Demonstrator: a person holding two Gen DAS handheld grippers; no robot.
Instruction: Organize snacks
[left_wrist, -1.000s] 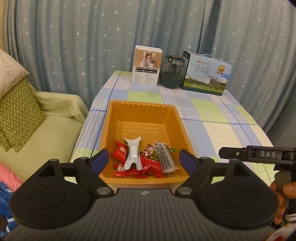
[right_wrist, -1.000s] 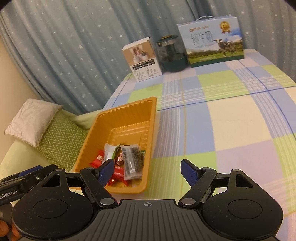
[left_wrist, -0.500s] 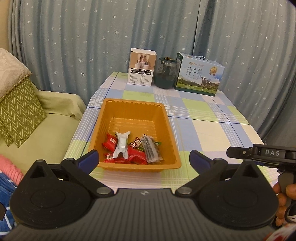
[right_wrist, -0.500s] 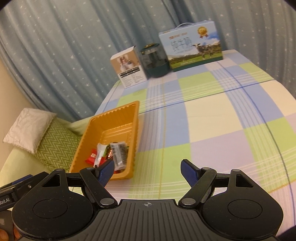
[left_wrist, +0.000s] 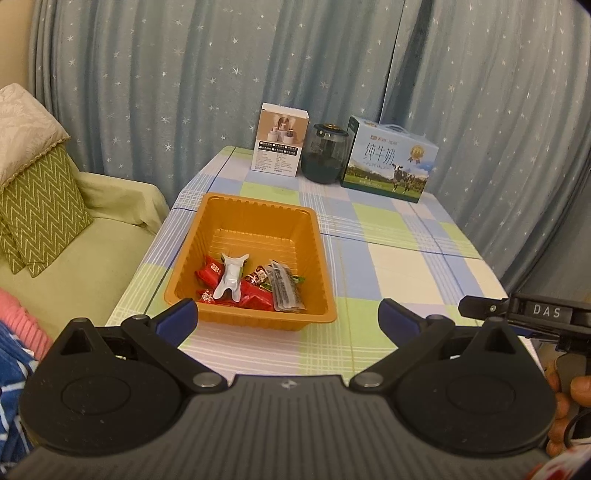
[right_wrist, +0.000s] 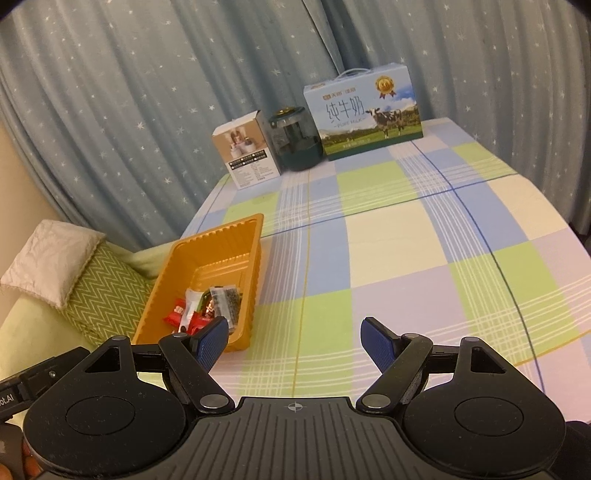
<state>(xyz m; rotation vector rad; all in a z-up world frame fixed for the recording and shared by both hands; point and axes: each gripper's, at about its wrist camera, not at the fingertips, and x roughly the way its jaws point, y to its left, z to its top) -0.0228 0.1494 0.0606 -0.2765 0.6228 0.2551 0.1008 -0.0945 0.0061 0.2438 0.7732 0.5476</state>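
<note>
An orange tray (left_wrist: 258, 212) sits on the left part of the checked table and also shows in the right wrist view (right_wrist: 177, 273). Its near end holds several snacks: red wrapped candies (left_wrist: 210, 271), a white packet (left_wrist: 231, 280) and a grey packet (left_wrist: 286, 290). The same snacks (right_wrist: 207, 304) show in the right wrist view. My left gripper (left_wrist: 288, 319) is open and empty, held back from the tray's near edge. My right gripper (right_wrist: 293, 338) is open and empty over the table's near edge, right of the tray.
At the table's far end stand a white box (left_wrist: 279, 142), a dark glass jar (left_wrist: 325, 153) and a blue milk carton (left_wrist: 389, 164). A green sofa with a zigzag cushion (left_wrist: 40, 206) lies left of the table. A starred curtain hangs behind.
Both grippers have pulled back and up from the tray, so it looks smaller and farther. Both stay open and empty. The snacks have not moved.
</note>
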